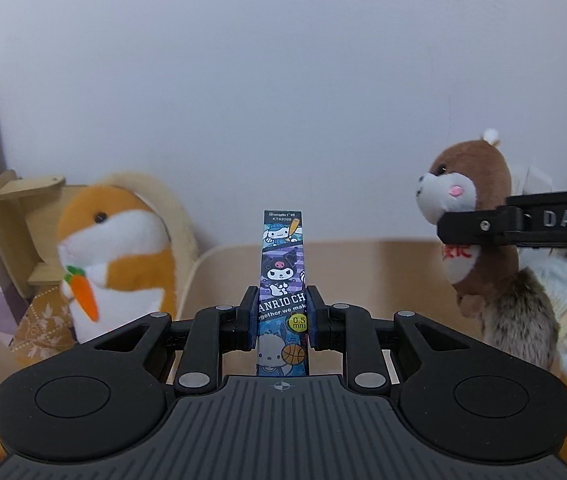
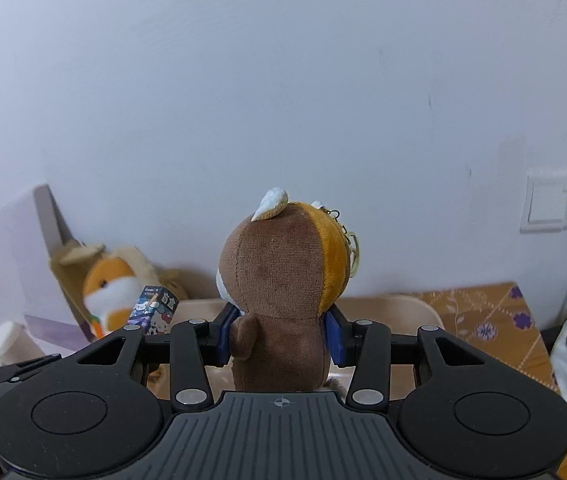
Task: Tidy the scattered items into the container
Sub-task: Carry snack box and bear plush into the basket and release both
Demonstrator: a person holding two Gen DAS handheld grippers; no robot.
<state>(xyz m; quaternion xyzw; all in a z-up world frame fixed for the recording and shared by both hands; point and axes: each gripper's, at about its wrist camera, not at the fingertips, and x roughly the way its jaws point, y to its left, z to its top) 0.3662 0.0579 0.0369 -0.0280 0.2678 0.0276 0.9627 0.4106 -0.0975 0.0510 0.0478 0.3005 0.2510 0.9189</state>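
My left gripper (image 1: 282, 312) is clamped on a slim pen box (image 1: 282, 276) standing upright, long axis vertical, printed "0.5 mm" and "together we". My right gripper (image 2: 281, 334) squeezes an upright brown plush squirrel (image 2: 283, 300) above the beige bin (image 2: 411, 312).

Slim cartoon-printed box (image 1: 282, 280): "KT82089", "ANRIO CH", "ogether we mak", yellow disc "0.5 mm" are read; black gripper finger (image 1: 523, 222): "DAS"; brown plush (image 1: 479, 216) chest: red characters, illegible
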